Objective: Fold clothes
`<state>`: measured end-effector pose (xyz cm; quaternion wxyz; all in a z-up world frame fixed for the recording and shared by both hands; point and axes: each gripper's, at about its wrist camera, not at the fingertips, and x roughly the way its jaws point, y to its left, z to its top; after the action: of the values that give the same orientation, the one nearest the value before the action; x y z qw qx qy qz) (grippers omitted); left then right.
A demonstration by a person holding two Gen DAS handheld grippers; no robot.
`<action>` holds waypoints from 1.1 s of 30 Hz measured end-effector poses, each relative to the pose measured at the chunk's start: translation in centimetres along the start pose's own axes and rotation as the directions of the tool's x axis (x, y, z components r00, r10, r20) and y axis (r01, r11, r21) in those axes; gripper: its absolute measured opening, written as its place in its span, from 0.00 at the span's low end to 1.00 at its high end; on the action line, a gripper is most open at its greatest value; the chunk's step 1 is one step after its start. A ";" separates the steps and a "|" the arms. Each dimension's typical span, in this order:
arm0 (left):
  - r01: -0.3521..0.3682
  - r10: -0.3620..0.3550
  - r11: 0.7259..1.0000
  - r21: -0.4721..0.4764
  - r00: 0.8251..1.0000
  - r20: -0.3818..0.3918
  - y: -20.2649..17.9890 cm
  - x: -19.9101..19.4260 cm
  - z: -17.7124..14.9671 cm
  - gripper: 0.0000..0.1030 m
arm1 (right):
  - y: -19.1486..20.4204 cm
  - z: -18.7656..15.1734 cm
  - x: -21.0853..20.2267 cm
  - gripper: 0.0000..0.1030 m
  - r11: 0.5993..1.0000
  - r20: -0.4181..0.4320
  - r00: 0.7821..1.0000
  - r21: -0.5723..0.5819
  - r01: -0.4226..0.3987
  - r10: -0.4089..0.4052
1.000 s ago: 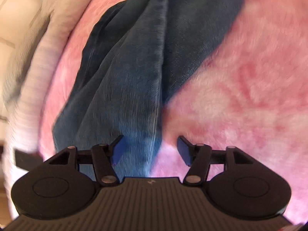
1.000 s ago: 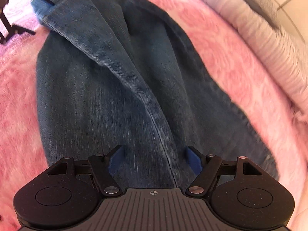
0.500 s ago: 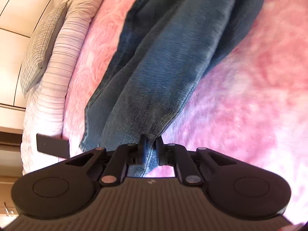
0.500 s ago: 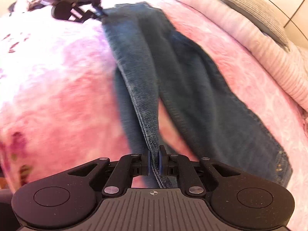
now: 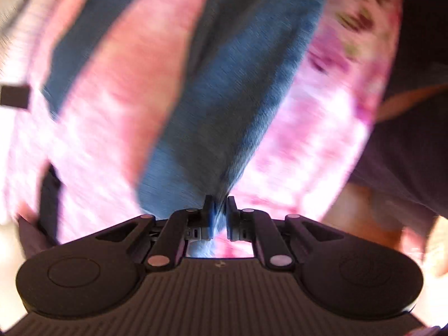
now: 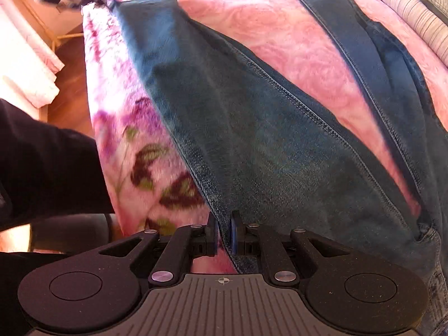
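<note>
While my left gripper (image 5: 219, 210) points steeply down, its jaws are clamped on a bunched edge of the blue jeans (image 5: 238, 89) — the view is blurred. My right gripper (image 6: 223, 231) has its jaws pinched on the stitched hem of the jeans (image 6: 266, 145) too. One denim leg stretches between them above the pink floral blanket (image 6: 280, 36) on the bed; the other leg lies flat on it, beside a striped pillow (image 6: 406, 5).
</note>
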<state>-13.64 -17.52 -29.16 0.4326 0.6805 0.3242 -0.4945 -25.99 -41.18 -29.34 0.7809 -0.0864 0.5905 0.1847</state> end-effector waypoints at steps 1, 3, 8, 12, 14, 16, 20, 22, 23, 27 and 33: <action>0.016 -0.016 1.000 0.006 1.000 -0.016 -0.8 0.2 -0.4 0.06 | -0.2 0.0 -0.2 0.08 1.000 0.001 1.000 0.009 -0.007 0.007; 0.040 -0.040 0.999 0.014 0.999 -0.031 -1.5 0.5 -0.7 0.07 | -0.7 0.0 -1.0 0.08 0.999 -0.002 1.000 0.032 -0.017 0.017; 0.040 -0.039 0.997 -0.066 0.999 0.010 0.1 -0.5 -2.7 0.14 | -0.8 0.5 -2.5 0.66 0.996 -0.044 0.998 0.080 0.043 -0.039; 0.002 0.013 0.980 -0.198 0.997 0.071 4.5 -2.0 -4.5 0.20 | -1.4 1.6 -4.0 0.69 0.986 -0.030 0.993 0.116 0.121 -0.118; -0.049 0.071 0.974 -0.223 0.993 0.092 6.7 -2.2 -5.1 0.23 | -1.9 2.4 -4.5 0.69 0.972 -0.034 0.980 0.127 0.198 -0.195; -0.131 0.152 0.970 -0.203 0.984 0.093 8.8 -2.3 -5.2 0.24 | -2.8 3.4 -4.7 0.69 0.960 -0.025 0.973 0.155 0.232 -0.231; -0.280 0.296 0.949 -0.143 0.949 0.111 13.5 -1.3 -3.6 0.29 | -4.8 5.1 -4.4 0.69 0.944 0.019 0.962 0.198 0.263 -0.271; -0.348 0.359 0.932 -0.103 0.924 0.130 16.0 0.2 -2.1 0.31 | -5.6 5.9 -3.4 0.69 0.937 0.039 0.953 0.200 0.286 -0.299; -0.381 0.389 0.921 -0.084 0.910 0.140 17.3 1.0 -1.4 0.31 | -6.0 6.4 -2.9 0.69 0.933 0.041 0.948 0.195 0.301 -0.314; -0.460 0.451 0.888 -0.002 0.869 0.202 22.5 5.5 1.8 0.32 | -7.4 8.6 -1.6 0.69 0.909 0.024 0.929 0.216 0.357 -0.371; -0.563 0.489 0.803 0.194 0.810 0.322 28.4 14.5 6.1 0.32 | -8.7 11.0 0.0 0.69 0.849 -0.025 0.900 0.322 0.420 -0.435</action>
<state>13.01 -34.72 -36.21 0.4908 0.7283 -0.0112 -0.4782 -12.80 -45.28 -26.90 0.8200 -0.0835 0.5591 -0.0896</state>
